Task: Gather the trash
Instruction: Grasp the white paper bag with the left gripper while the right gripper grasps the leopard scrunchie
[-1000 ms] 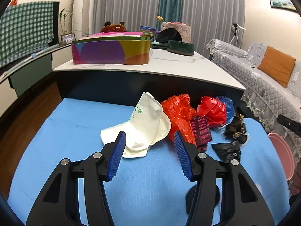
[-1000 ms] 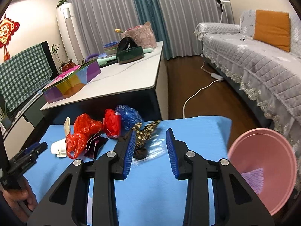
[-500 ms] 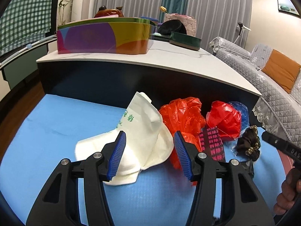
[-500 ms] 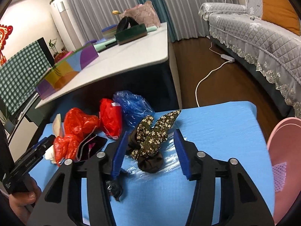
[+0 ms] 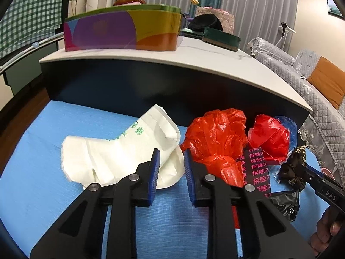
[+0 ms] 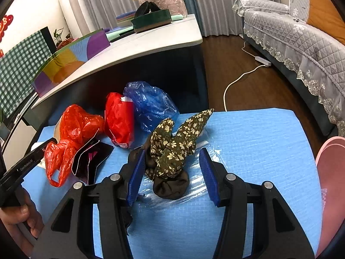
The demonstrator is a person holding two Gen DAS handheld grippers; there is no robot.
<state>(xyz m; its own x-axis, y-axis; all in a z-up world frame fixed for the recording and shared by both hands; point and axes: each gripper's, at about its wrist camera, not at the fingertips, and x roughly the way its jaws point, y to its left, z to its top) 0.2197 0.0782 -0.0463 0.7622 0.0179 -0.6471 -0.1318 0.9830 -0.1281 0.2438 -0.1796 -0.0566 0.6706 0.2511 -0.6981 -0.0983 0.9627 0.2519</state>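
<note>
Blue-padded fingers (image 5: 155,172) of the left gripper (image 5: 171,174) have just been closing, and in the left wrist view they are pinching the rounded edge of the white paper bag (image 5: 120,151), which is lying on the blue mat (image 5: 43,190) toward 11 o'clock of the tips. An orange-red plastic bag (image 5: 217,138) is crowding the right finger at 1 o'clock, with a black card printed in pink characters (image 5: 258,168) beside it at 3 o'clock. Further toward 2 o'clock a red bag (image 5: 269,138) is sitting in front of a blue one (image 5: 289,125). A dark cabinet under a white tabletop (image 5: 194,60) is blocking the far side at 12 o'clock, carrying a multicoloured box (image 5: 123,30).

Right wrist view: the right gripper (image 6: 172,170) is standing with its jaws apart, straddling a floral fabric scrunchie (image 6: 172,149) in clear wrapping without pressing it. The blue plastic bag (image 6: 151,105) is lying at 11 o'clock, the red bag (image 6: 118,118) and orange-red bag (image 6: 79,127) at 10 o'clock. A pink basin (image 6: 332,183) is showing at 3 o'clock, off the mat's edge.
</note>
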